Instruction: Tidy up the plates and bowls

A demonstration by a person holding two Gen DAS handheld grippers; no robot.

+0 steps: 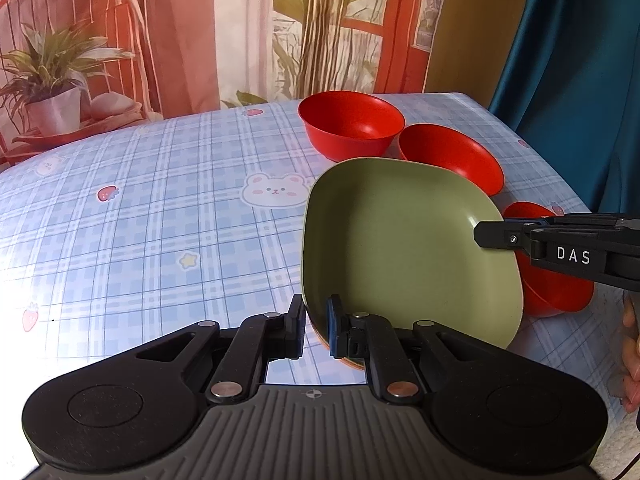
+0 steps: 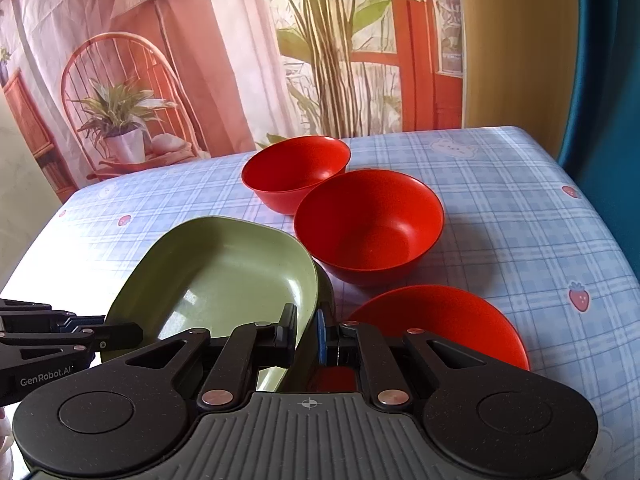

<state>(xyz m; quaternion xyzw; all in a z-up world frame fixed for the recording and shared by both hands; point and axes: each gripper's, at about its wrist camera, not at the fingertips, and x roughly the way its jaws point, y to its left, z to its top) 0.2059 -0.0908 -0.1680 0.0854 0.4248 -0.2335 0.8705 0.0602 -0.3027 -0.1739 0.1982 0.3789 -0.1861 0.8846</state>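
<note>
A square green plate hangs between both grippers, a little above the checked tablecloth. My left gripper is shut on its near-left rim, one finger inside the plate and one outside. My right gripper is shut on the opposite rim; from the left wrist it comes in from the right. An orange edge shows just under the plate; what it belongs to is hidden. Three red bowls stand to the right: a far one, a middle one and a near one, partly hidden behind the right gripper.
The table has bare blue checked cloth on its left half. Its right edge runs beside a blue curtain. A printed backdrop hangs behind the far edge. A hand shows at the right border.
</note>
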